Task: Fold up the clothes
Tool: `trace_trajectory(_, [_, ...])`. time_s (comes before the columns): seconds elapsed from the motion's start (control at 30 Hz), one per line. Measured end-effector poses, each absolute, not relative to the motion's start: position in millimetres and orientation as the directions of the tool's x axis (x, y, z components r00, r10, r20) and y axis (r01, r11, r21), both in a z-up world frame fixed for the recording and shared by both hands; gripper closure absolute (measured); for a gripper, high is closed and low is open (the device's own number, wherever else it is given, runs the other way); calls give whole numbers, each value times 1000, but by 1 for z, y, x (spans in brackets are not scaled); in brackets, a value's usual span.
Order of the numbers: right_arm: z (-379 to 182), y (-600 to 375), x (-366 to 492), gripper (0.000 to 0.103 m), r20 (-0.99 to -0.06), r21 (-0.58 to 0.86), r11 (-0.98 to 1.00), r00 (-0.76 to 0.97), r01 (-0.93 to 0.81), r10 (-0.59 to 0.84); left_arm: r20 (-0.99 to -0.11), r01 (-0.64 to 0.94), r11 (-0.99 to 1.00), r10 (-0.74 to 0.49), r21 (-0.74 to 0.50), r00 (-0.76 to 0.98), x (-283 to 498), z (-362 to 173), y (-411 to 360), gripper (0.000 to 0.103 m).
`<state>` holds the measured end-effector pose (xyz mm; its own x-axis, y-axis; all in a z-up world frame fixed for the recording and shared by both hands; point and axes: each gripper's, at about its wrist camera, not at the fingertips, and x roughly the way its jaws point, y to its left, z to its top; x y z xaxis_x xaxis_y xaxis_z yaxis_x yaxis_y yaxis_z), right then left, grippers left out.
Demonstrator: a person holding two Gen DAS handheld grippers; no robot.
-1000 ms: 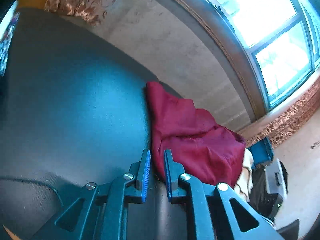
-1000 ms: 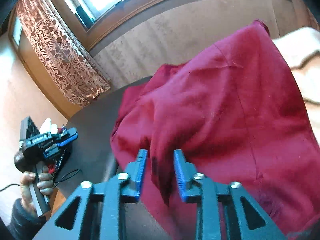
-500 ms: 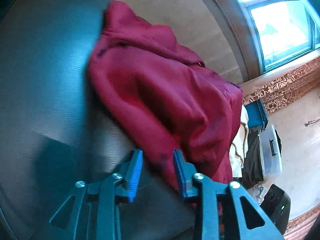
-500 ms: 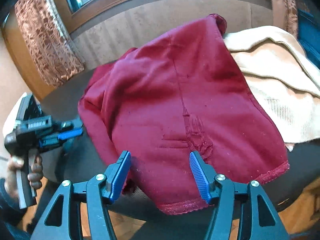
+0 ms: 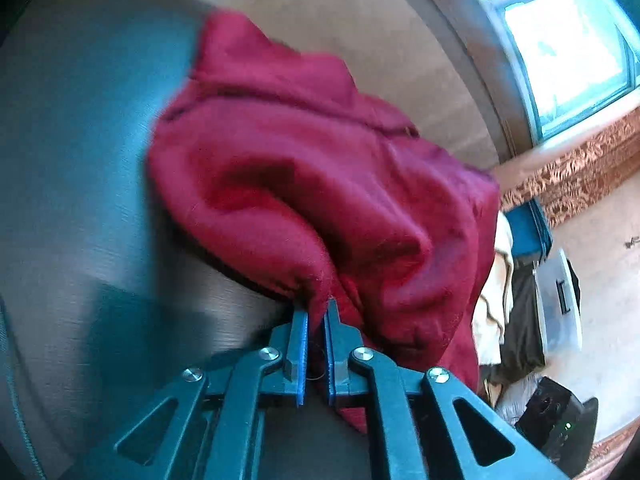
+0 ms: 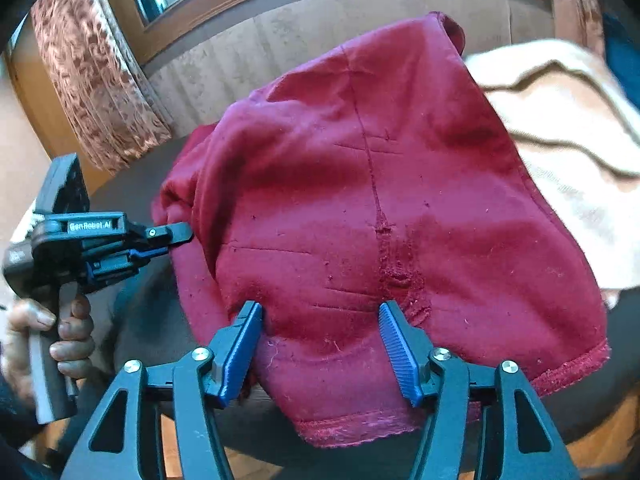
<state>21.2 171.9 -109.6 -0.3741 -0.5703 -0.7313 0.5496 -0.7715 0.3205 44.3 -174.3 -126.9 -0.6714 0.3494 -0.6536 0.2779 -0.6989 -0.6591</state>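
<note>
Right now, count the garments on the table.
2. A red garment lies bunched mid-table, its edge pinched in the left gripper; a cream garment lies beside it, partly under it. More may be hidden underneath.

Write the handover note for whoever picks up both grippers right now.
Left gripper: shut on a fold at the edge of the red garment.
Right gripper: jaws closing, the garment's near hem lies between its fingers, which do not press it yet.
Things: the red garment lies crumpled on the dark table, its hem hanging over the near edge; a cream cloth lies beside it, partly under it.
Done: one edge gripped.
Left: grip the hem with the right, spread the garment flat, then fold it.
</note>
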Motion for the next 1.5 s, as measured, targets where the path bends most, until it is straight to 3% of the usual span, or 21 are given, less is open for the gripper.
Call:
trace_trajectory(0.33, [-105,128,51,42,-711,438,-626,-177,645,-680,-657,421,-695,98,-582,-747,156,-79,-285,99])
trace_trajectory(0.5, [-96,99,70,41,-748,378,-598,-147,706,-647,-687,467,-648,121,-602,-717,179,-89,-296,98])
trace_trajectory(0.7, [-64,85,63,35,-748,273,-622,-245,734,-617,-599,332,-705,163,-627,-784,198,-74,-281,91])
trace_trajectory(0.8, [-72,67,41,33,-780,236,-664,-269,710,-565,-647,299,-765,195,-571,-737,174,-87,-248,91])
trace_trajectory(0.93, [-96,75,34,32,-798,219,-695,-284,684,-531,-792,321,-852,165,-415,-587,147,-120,-216,92])
trace_trajectory(1.17, [-103,103,64,31,-788,115,-636,-319,763,-526,-784,315,-835,204,-452,-586,161,-118,-228,97])
trace_trajectory(1.33, [-92,105,42,23,-796,232,-661,-252,714,-551,-747,289,-903,51,-319,-663,131,-81,-232,86])
trace_trajectory(1.4, [-81,94,29,22,-760,252,-668,-284,700,-585,-723,253,-938,-5,-235,-691,98,-67,-225,73])
trace_trajectory(1.5, [-68,75,9,15,-701,247,-679,-357,692,-618,-680,137,-982,-14,-127,-733,45,-47,-209,65])
